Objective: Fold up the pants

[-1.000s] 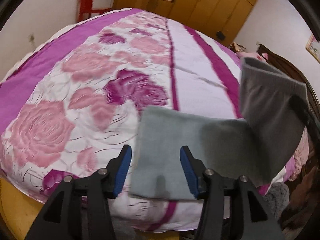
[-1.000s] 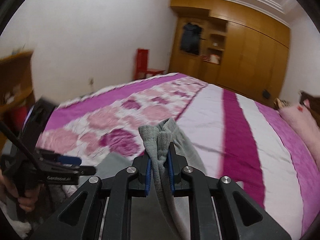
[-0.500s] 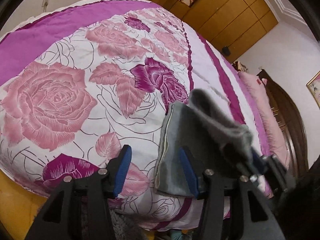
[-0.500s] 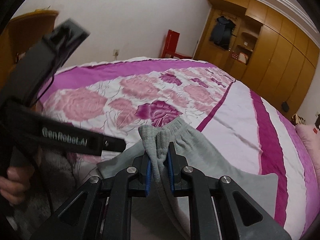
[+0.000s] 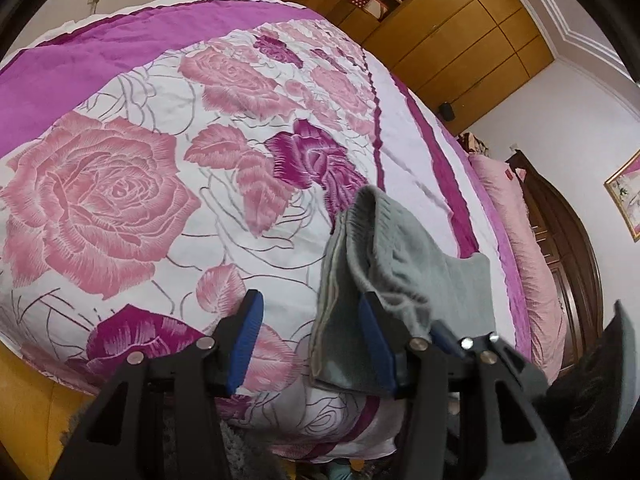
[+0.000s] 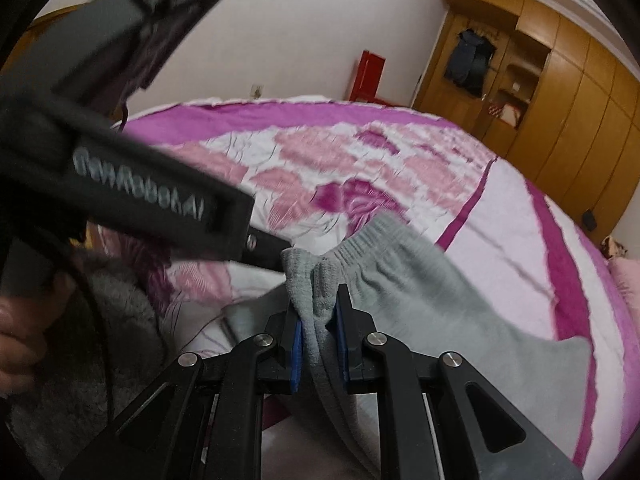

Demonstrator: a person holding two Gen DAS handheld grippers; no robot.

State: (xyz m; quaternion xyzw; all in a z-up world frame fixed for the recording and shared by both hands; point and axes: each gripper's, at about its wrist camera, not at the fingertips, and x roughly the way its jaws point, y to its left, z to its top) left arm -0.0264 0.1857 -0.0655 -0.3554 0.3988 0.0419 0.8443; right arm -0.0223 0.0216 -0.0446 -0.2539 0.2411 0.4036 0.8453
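1. The big bed with the pink-and-magenta rose-print quilt (image 5: 120, 208) is taking up most of both views, and the grey knit sweatpants (image 5: 404, 264) are lying near its front edge, just right of the dark magenta rose. The lower layer is sitting flat on the quilt while the ribbed waistband end is being carried over the top of it.

2. From the right wrist view, the pants (image 6: 440, 300) are draping back from the jaws toward the white-and-magenta stripe, so my guess is the fold is about halfway laid over.

3. The right gripper (image 6: 318, 332) is pinching a bunched bit of the waistband between its blue pads, jaws nearly together around the cloth. To do this bit well, I'd be keeping that grip firm and lowering the waistband so its edge is lining up with the edge of the layer underneath, not dropping it crooked.

4. The left gripper (image 5: 308, 340) is sitting wide, holding nothing. Its right pad is resting right by the near edge of the bottom layer, left pad out over bare quilt. Seems worth using it to pin or smooth that lower layer so it isn't sliding while the top is coming down.

5. Main risk I'm seeing: the soft knit is bunching at the pinch, which could be leaving a lumpy corner.
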